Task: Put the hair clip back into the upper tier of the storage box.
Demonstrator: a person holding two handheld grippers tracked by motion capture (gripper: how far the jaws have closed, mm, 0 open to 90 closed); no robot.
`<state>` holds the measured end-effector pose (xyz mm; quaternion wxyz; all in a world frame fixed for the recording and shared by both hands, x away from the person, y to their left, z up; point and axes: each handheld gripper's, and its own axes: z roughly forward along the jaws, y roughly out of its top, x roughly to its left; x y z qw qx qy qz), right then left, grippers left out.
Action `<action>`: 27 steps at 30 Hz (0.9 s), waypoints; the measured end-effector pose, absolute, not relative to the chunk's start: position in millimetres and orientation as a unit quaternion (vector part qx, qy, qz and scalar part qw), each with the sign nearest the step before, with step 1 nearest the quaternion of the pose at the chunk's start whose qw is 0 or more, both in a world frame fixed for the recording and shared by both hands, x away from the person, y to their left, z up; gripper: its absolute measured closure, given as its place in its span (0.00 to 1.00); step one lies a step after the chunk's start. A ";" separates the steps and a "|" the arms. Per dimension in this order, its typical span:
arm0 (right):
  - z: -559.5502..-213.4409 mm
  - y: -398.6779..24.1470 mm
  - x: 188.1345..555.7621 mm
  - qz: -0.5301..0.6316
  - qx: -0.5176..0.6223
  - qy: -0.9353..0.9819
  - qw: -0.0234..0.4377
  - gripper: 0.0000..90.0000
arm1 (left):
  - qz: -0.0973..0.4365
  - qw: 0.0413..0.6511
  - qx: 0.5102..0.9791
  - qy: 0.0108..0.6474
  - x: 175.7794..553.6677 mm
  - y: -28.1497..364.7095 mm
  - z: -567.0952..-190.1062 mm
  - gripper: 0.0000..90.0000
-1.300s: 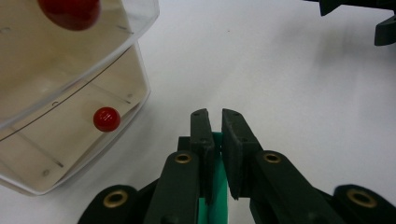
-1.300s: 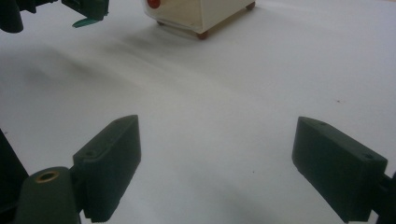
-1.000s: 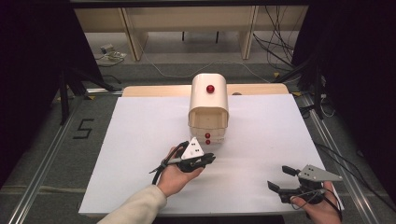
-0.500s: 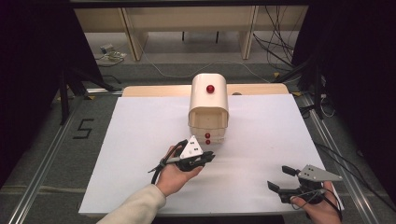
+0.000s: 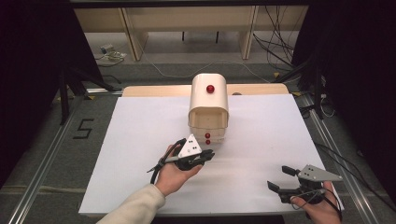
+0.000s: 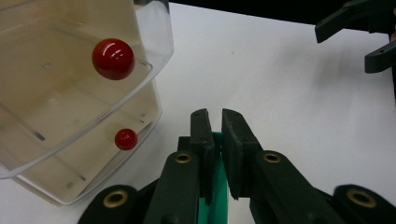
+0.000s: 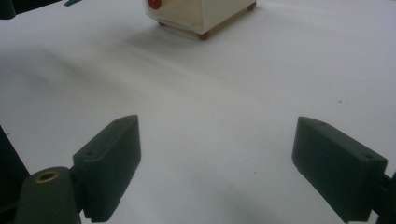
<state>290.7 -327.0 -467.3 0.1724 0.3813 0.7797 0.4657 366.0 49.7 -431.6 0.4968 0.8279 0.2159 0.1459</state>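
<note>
When looked at from the high view: cream drawer cabinet upright near the far middle of the white tabletop, rounded on top, with a red top knob up there and two small red drawer knobs one above the other on the near front. Left tongs just in front of that drawer front and slightly to its left, tips aimed toward the knobs, pressed together with nothing between; whether touching the cabinet, impossible to tell from here. Left hand underneath, cream sleeve entering from the bottom edge. Right tongs well apart from the cabinet, low over the near right corner of the tabletop, spread wide and empty, right hand behind.

Along the left gripper view: left tongs closed to a narrow slit, gripping nothing, a green part visible low between the black arms. Up left and close, two clear-walled drawers stacked, upper drawer jutting out beyond the lower one, larger-looking red knob on it and a second red knob below. Tips near the drawers' corner but clear of both knobs. Bare tabletop ahead; right tongs far off at the top right, parted.

Along the right gripper view: right tongs wide apart, holding nothing, over plain white tabletop. Drawer cabinet well ahead at the top edge, standing on small brown feet, one red knob just cut by the frame.
</note>
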 end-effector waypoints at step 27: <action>-467.2 -327.1 290.4 0.467 0.381 0.779 0.172 0.18 | 0.159 0.505 0.820 0.216 364.7 51.5 -418.9 0.92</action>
